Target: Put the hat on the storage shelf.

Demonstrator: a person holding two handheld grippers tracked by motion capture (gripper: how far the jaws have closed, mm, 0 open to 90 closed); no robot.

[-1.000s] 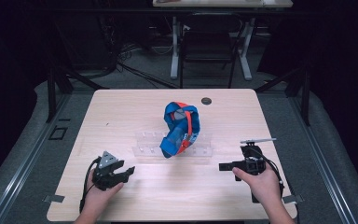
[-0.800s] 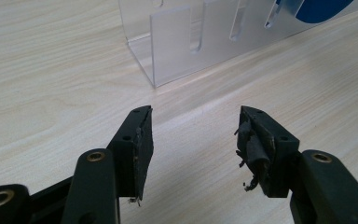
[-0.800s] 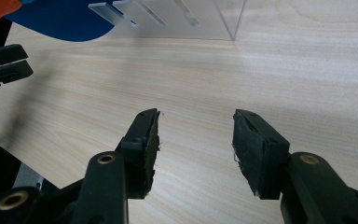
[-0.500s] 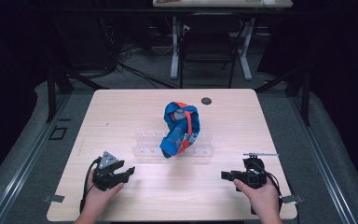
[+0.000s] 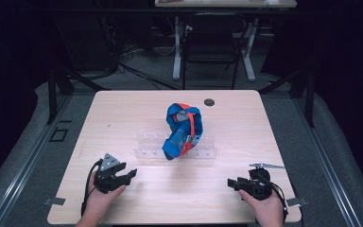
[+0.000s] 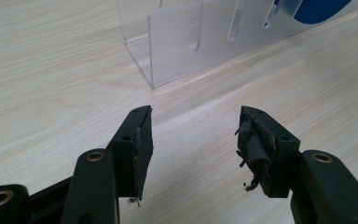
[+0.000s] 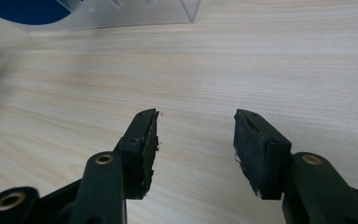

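Note:
A blue and orange strapped object (image 5: 183, 131) stands on a clear acrylic rack (image 5: 147, 145) in the middle of the wooden table (image 5: 123, 109). My left gripper (image 5: 131, 174) rests low at the front left, open and empty, pointing toward the rack's near end (image 6: 168, 42). Its jaws stand wide apart over bare wood (image 6: 193, 128). My right gripper (image 5: 230, 183) lies at the front right, open and empty, with its jaws apart above the tabletop (image 7: 196, 123). A sliver of the blue object (image 7: 25, 11) and the rack's base (image 7: 135, 14) appear at the top of the right gripper view.
A small dark round disc (image 5: 209, 102) lies near the table's far edge. A thin grey piece (image 5: 267, 166) sits just behind my right hand. Beyond the table stand another desk's legs (image 5: 177, 47) and cables on the grey floor.
My right hand has drawn back toward the front edge of the table. The left gripper has stayed where it was.

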